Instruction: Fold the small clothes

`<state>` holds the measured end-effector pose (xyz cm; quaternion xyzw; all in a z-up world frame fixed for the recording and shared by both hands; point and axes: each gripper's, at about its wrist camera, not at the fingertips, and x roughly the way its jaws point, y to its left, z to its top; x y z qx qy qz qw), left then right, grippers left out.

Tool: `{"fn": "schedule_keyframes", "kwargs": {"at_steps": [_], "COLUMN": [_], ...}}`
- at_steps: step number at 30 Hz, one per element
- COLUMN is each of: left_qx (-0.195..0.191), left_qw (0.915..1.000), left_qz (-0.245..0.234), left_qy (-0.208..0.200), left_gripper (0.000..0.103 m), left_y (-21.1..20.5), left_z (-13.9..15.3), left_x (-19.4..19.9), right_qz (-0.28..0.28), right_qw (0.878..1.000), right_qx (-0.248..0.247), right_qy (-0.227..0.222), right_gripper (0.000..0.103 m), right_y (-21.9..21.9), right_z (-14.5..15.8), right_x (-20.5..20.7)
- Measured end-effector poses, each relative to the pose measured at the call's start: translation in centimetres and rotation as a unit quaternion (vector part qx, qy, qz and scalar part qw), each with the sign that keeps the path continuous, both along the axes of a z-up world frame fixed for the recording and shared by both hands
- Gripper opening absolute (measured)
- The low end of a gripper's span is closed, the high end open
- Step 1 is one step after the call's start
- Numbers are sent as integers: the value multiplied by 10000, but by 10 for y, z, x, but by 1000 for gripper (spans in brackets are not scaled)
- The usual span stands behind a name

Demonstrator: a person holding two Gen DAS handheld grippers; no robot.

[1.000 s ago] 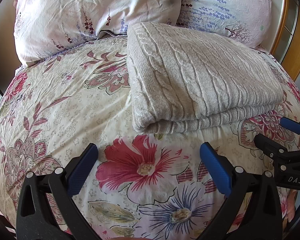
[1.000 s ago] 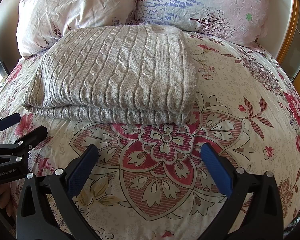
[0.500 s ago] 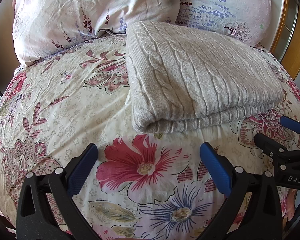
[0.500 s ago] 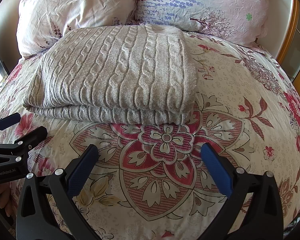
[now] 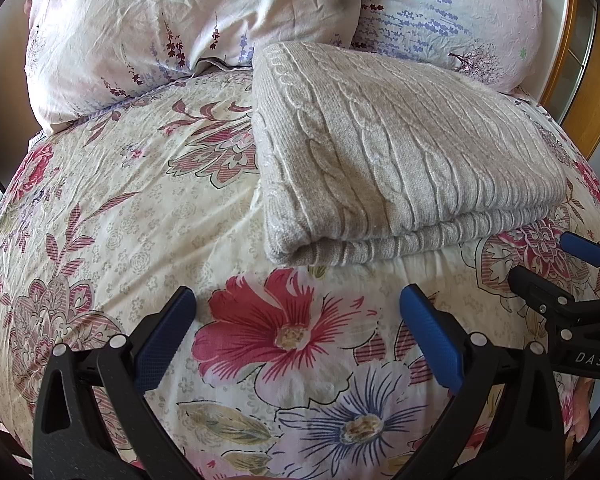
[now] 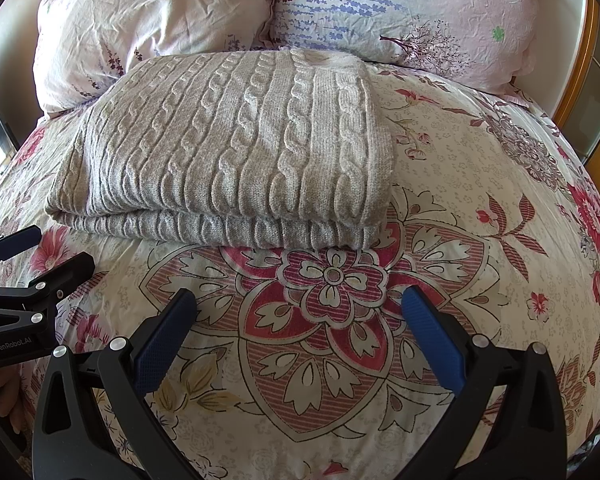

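A grey cable-knit sweater (image 5: 396, 160) lies folded into a thick rectangle on the floral bedspread (image 5: 140, 216), with its folded edge toward me. It also shows in the right wrist view (image 6: 236, 152). My left gripper (image 5: 296, 320) is open and empty, a short way in front of the sweater's near left corner. My right gripper (image 6: 296, 320) is open and empty, in front of the sweater's near right corner. Each gripper shows at the edge of the other's view: the right one (image 5: 556, 264) and the left one (image 6: 44, 252).
Two floral pillows (image 5: 188, 24) (image 6: 400, 12) lean at the head of the bed behind the sweater. A wooden bed frame (image 5: 592, 92) runs along the right side. Bare bedspread lies to the left (image 5: 100, 200) and right (image 6: 500, 200) of the sweater.
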<state>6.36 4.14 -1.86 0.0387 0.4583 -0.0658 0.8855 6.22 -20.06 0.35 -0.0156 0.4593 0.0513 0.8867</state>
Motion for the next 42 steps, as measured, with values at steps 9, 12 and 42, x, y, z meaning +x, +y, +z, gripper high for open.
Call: {"fn": "schedule_keyframes", "kwargs": {"at_steps": [9,12,42], "left_qx": [1,1,15], "left_qw": [10000,10000,10000], "left_qz": [-1,-1,-40], "left_qy": [2,2,66], "left_gripper": [101,101,101], "left_y": [0,0,0], "left_z": [0,0,-1], "left_x": [0,0,0], "right_qz": [-1,-2,-5], "right_qw": [10000,10000,10000], "right_qx": [0,0,1], "right_qy": [0,-1,-1], "right_gripper": [102,102,102], "right_y": [0,0,0], "right_z": [0,0,0], "right_x": [0,0,0]}}
